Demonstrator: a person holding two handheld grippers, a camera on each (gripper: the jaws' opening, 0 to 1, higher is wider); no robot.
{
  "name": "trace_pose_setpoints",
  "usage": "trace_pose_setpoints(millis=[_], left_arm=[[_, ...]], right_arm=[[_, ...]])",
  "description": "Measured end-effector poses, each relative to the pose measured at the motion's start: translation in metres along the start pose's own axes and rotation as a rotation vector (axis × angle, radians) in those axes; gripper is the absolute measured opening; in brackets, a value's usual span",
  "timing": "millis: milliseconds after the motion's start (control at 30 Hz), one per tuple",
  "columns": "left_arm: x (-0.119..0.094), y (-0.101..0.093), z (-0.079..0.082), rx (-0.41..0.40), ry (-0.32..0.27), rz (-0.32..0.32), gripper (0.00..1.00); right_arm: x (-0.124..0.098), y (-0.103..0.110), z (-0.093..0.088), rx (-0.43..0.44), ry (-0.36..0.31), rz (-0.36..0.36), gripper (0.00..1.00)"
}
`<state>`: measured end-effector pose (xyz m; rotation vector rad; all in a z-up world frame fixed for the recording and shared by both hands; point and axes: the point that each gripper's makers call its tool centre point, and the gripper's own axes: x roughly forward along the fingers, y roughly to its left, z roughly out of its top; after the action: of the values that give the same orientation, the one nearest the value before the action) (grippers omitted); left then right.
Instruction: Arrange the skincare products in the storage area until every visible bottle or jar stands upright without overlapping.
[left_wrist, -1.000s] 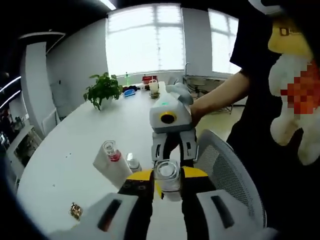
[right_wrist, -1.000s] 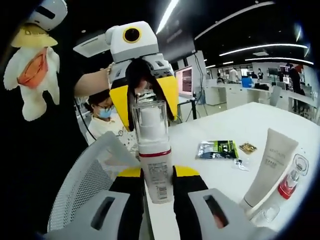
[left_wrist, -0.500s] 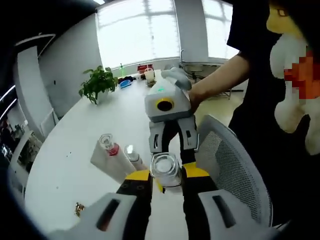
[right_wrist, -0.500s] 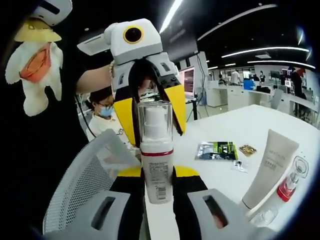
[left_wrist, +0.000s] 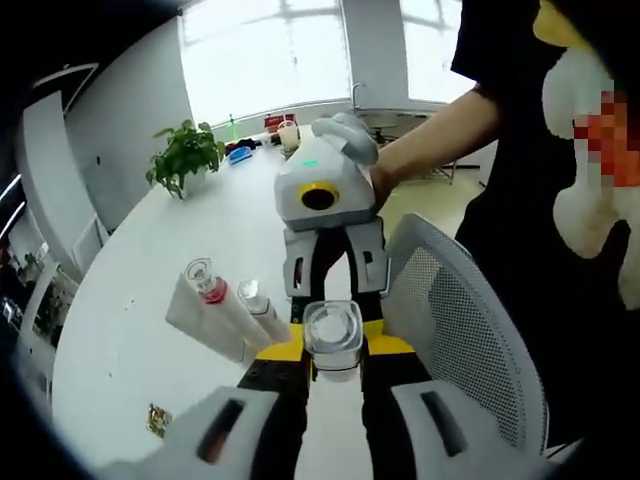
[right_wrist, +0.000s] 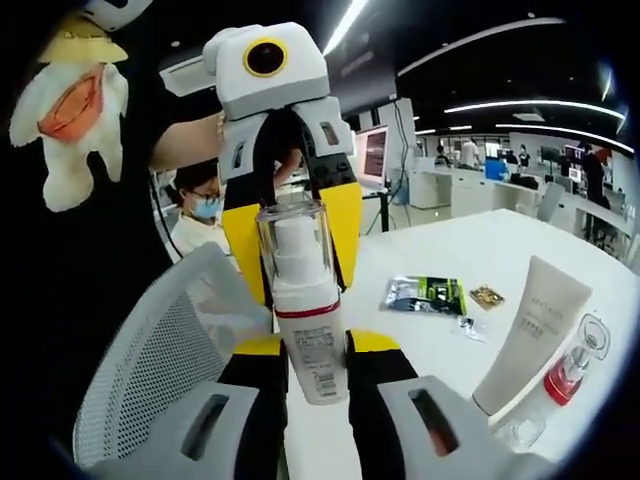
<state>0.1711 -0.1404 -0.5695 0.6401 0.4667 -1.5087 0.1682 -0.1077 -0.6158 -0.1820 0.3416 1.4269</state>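
I see the table (left_wrist: 150, 290) stretching away beyond my left hand-held gripper (left_wrist: 335, 365), and the mesh chair (left_wrist: 460, 340) sits just to that gripper's right. Against 1 second ago, the other hand-held gripper looks larger in each view, so I judge my 2 hands have drawn closer together around the pump bottle (right_wrist: 305, 310).

My right hand-held gripper (right_wrist: 310, 370) is clamped on the bottle's lower body, holding it upright along its jaws. In the right gripper view, the left hand-held gripper's yellow jaws now flank the clear cap, where 0.5 seconds ago they stood wider; I cannot tell whether they actually press it. In the left gripper view the cap's top sits right between the jaw tips.

To the left of the left hand-held gripper, the white tube (left_wrist: 205, 320), the red-collared bottle (left_wrist: 203, 280) and a small clear bottle (left_wrist: 258, 305) lean together, overlapping. I judge the task far from done: the pump bottle is off the table.
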Motion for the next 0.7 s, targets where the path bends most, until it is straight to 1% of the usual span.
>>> trace_pose_setpoints(millis=[133,400,467,533,700], left_arm=[[0.004,0.001,-0.001,0.006,0.008,-0.007,0.21],[0.014,0.002,-0.005,0.016,0.025,-0.024,0.2],[0.017,0.002,-0.007,0.02,0.033,-0.03,0.2],[0.019,0.001,-0.006,0.026,0.038,-0.036,0.2],[0.025,0.002,-0.01,0.026,0.039,-0.048,0.2]], right_arm=[[0.0,-0.002,-0.002,0.018,0.008,-0.011,0.23],[-0.003,-0.007,-0.011,0.052,0.032,-0.058,0.23],[-0.004,-0.008,-0.01,0.063,0.021,-0.072,0.25],[-0.005,-0.009,-0.009,0.077,0.013,-0.084,0.27],[-0.007,-0.011,-0.013,0.087,0.023,-0.107,0.31]])
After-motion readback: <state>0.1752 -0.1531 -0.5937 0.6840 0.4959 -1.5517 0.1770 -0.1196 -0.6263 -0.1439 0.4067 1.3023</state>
